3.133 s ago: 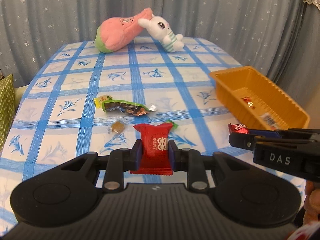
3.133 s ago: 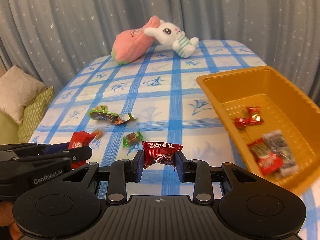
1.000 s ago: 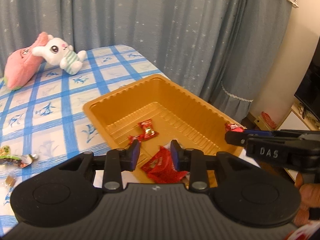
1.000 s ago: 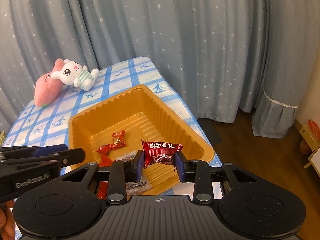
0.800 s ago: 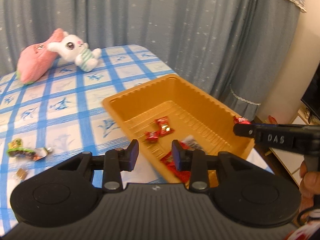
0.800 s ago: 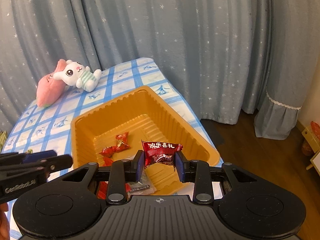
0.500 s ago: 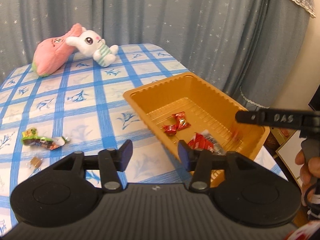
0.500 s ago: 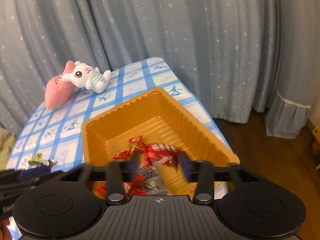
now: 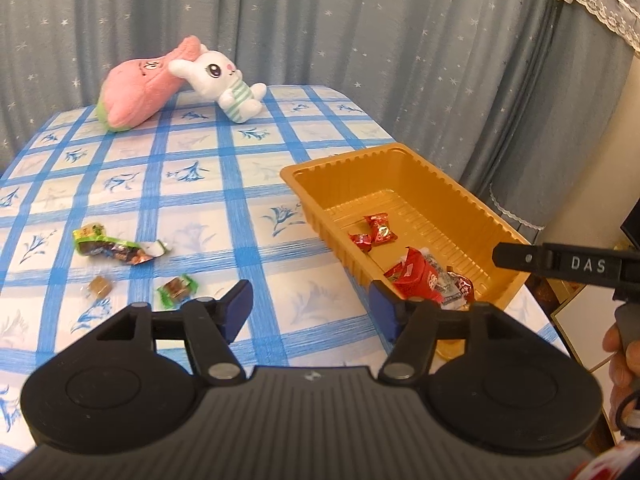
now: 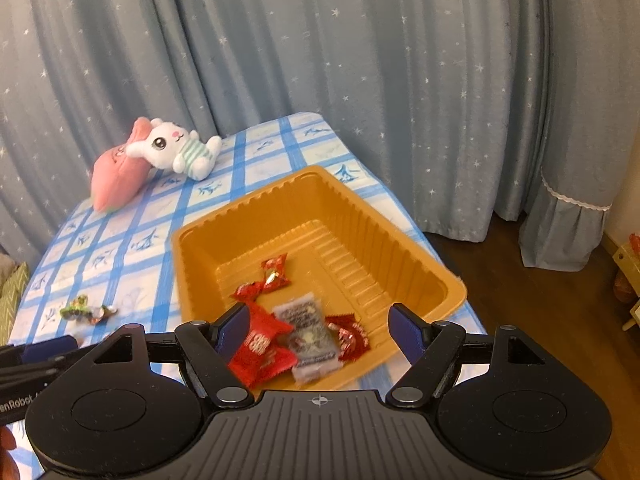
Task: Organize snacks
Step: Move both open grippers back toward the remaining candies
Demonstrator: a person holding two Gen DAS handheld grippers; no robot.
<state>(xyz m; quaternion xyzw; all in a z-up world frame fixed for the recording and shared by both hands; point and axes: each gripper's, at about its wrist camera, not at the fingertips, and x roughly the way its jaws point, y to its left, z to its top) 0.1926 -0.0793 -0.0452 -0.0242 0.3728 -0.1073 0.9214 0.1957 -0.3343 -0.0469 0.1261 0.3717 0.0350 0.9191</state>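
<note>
Our left gripper [image 9: 310, 306] fingers are opening, empty, over the tabletop [image 9: 264, 200]; our right gripper [image 10: 320, 326] gapes empty above the tray [image 10: 400, 248] of snacks [image 10: 262, 346].

— What do the surfaces in front of you look like?
— Your orange tray [image 10: 400, 240] looks like thin moulded plastic with ribbed walls and a soft sheen. The red wrapper [image 10: 260, 350] inside it is glossy, crinkled film. The desk [image 9: 192, 200] wears a blue checked cloth, smooth and matt.
— And the rest?
— The bunny [image 9: 224, 80] and the pink cushion [image 9: 140, 92] are fuzzy plush. The curtain [image 10: 360, 80] is matt fabric. Your gripper housing [image 9: 312, 420] is ridged matt black plastic.
</note>
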